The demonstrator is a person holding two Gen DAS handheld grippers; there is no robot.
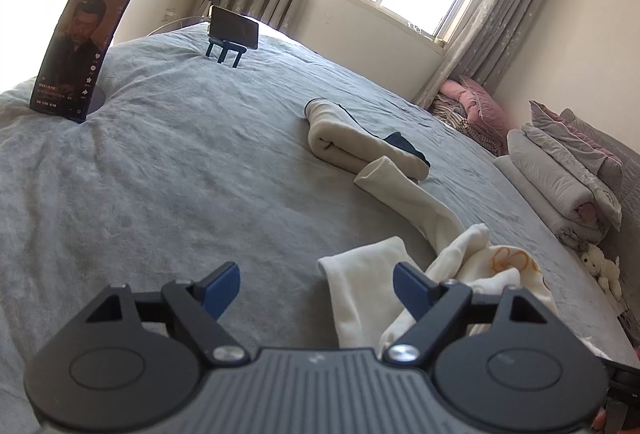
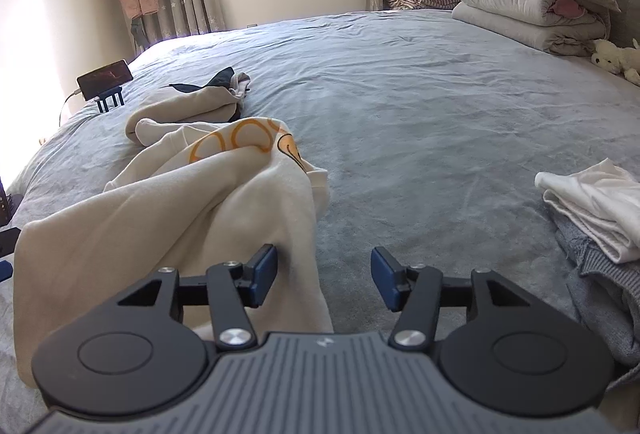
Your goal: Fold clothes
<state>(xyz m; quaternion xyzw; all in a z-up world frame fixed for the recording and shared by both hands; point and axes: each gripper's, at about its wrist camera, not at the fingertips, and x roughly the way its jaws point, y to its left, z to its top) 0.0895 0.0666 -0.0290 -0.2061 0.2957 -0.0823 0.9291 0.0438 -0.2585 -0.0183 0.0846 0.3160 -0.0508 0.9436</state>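
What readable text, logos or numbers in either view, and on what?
No text is legible.
Upright phone screen: overlay text and icons, too small to read.
Cream sweatshirt: orange ring print, no letters.
Tongs body: small embossed mark, unreadable.

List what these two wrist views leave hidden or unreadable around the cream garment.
- Cream garment: its near part, right wrist view, is hidden behind the right gripper; its whole shape is unclear.
- Orange print: creased in folds, design unreadable.
- Upright phone, left wrist view: on-screen text too small.
- Grey knit: cut off by the right edge.
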